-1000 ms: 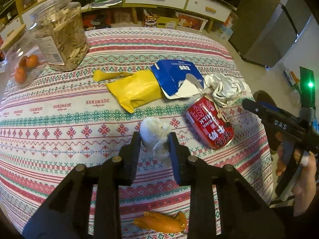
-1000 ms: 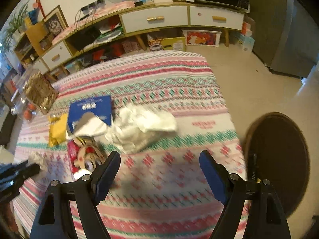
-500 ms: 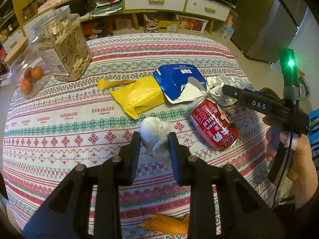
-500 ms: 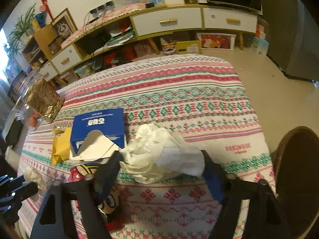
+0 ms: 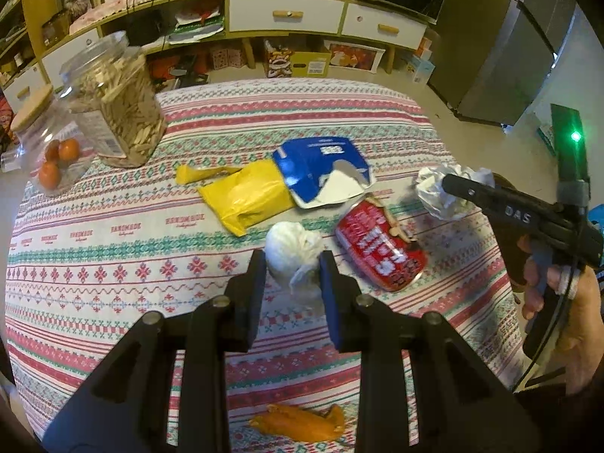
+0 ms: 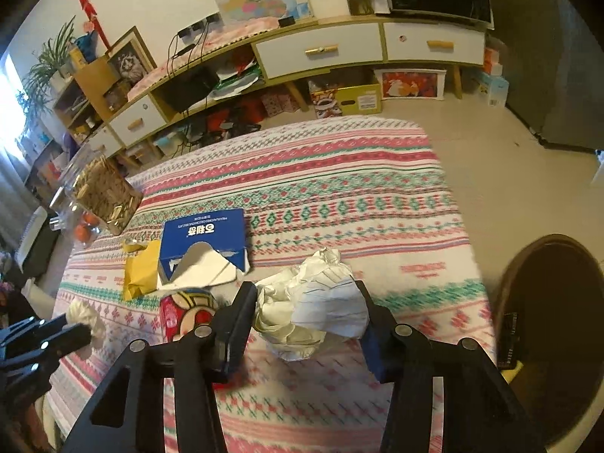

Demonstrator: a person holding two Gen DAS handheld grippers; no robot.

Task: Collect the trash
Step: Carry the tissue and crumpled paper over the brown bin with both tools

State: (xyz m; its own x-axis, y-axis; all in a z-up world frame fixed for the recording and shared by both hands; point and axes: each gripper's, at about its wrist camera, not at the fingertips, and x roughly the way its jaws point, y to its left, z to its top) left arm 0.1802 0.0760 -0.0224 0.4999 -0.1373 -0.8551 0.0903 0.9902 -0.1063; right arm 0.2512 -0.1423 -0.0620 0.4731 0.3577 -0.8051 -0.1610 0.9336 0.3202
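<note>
Right wrist view. Item: paper wad (image 6: 313, 313), crumpled white sheets, lying between the right tongs (image 6: 305, 321). The jaws have just been closing and both pads now press its sides: clenched on the wad, which looks barely clear of the surface (image 6: 339, 196), if at all.
Item: tissue ball (image 5: 294, 260), small, white, pinched in the left tongs (image 5: 292, 290) and lifted clear.
Beside the right tongs, to their left: red can (image 5: 381, 249) on its side. Beyond the can: torn blue box (image 5: 321, 170) overlapping a yellow bag (image 5: 245, 200). Below the left tongs: orange peel (image 5: 298, 421).
Right of the right tongs, off the surface's edge: dark round bin (image 6: 547, 339).
Handling note, as judgement: the wad is springy and loose-folded; squeeze firmly, lift straight up so trailing folds clear the can, then swing toward the bin. Keep the left tongs' pinch steady; the ball's loose tail could slip.
</note>
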